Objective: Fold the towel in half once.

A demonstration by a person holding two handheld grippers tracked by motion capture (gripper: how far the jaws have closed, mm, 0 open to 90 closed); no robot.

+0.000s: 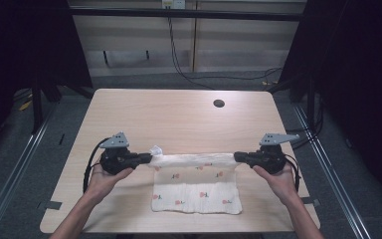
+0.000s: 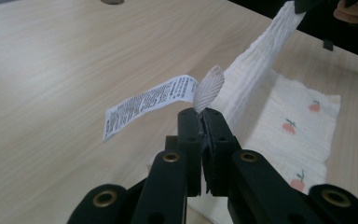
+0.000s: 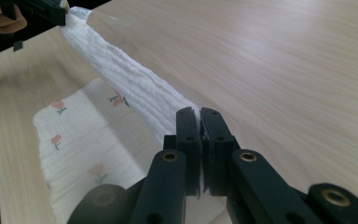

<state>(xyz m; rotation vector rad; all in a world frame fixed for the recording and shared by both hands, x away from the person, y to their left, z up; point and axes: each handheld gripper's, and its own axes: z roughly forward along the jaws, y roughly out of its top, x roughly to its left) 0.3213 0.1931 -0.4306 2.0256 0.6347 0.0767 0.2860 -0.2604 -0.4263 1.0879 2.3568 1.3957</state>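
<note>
A white cloth printed with small orange fruit lies on the near half of the light wooden tabletop, its lower part flat and its far edge gathered into a taut roll raised between the two tongs. The left tongs are pressed together on the roll's left end, where a woven loop and a printed care label stick out just past the jaw tips in the left gripper view. The right tongs are likewise clamped on the roll's right end; in the right gripper view the cloth runs from the closed jaws away toward the other tongs at upper left. Each set of tongs is held from below by a hand, the left hand and the right hand, with forearms entering from the bottom edge. A dark round hole sits in the far part of the tabletop, well apart from the cloth. The label's print is too small to read, and the cloth inside the jaws is hidden.
</note>
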